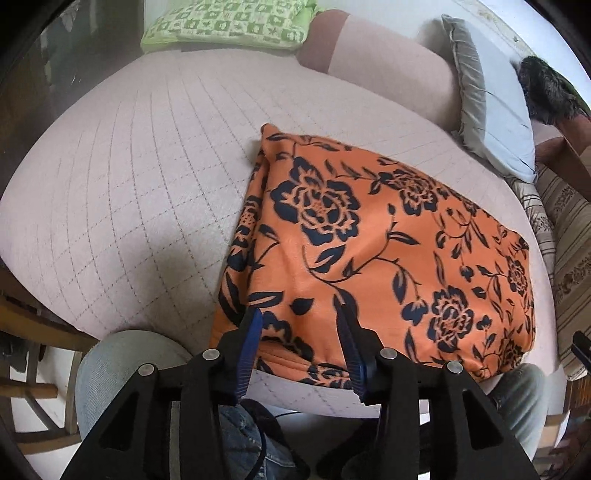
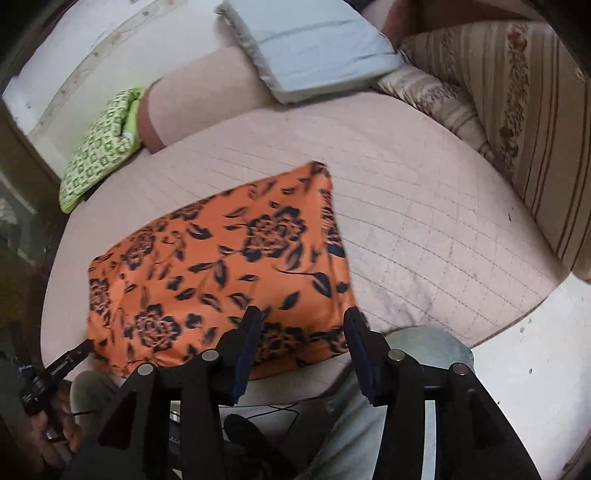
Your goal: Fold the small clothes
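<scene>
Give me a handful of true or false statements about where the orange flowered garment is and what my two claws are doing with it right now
1. The orange flowered garment lies folded on the quilted pink bedcover. True.
2. The left claw is clamped shut on the garment. False: its fingers stand apart and hold nothing.
3. The right claw is open above the garment's near edge. True.
4. A green patterned pillow lies on top of the garment. False: it sits at the far end of the bed, well apart from it.
5. A pale blue pillow sits at the far side of the bed. True.
</scene>
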`<move>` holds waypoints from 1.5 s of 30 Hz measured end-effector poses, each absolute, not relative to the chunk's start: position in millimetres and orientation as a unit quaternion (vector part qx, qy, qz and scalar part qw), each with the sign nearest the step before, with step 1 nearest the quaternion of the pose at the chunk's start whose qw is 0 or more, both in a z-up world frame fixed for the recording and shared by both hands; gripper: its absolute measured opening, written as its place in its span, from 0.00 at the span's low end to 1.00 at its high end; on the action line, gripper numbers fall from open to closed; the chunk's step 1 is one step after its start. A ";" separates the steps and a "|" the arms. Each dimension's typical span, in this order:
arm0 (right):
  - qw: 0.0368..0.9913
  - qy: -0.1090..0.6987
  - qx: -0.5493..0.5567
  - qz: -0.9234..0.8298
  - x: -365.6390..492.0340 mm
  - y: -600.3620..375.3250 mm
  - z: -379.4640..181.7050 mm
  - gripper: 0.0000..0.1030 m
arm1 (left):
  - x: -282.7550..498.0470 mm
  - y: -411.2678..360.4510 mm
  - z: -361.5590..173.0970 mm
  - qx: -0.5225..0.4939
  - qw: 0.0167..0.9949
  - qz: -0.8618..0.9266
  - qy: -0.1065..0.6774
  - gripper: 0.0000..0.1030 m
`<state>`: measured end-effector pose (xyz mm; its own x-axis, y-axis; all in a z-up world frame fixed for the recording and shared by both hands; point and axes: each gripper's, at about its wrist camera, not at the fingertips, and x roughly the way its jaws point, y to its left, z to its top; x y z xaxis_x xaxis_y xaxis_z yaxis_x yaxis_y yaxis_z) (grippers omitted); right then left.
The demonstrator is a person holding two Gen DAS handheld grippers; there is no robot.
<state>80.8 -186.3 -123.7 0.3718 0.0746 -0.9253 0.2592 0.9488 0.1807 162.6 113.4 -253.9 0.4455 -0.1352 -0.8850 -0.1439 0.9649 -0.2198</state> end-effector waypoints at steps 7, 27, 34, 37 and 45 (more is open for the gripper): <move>0.830 0.541 0.131 -0.040 89.7 -165.2 -103.3 0.50 | 158.0 105.2 -235.1 -0.129 0.849 -0.010 0.512 0.47; 0.785 0.592 0.172 -0.064 114.2 -232.6 -234.7 0.34 | 180.3 115.2 -286.4 -0.162 0.812 0.001 0.560 0.45; 0.801 0.580 0.125 -0.075 101.2 -211.8 -230.3 0.11 | 178.6 110.0 -294.6 -0.154 0.810 0.006 0.565 0.10; 0.805 0.575 0.120 -0.076 98.7 -209.0 -226.2 0.10 | 177.4 110.5 -295.6 -0.151 0.816 0.013 0.558 0.04; 0.809 0.572 0.115 -0.074 101.0 -213.2 -221.7 0.10 | 173.4 109.4 -294.7 -0.136 0.820 0.020 0.555 0.03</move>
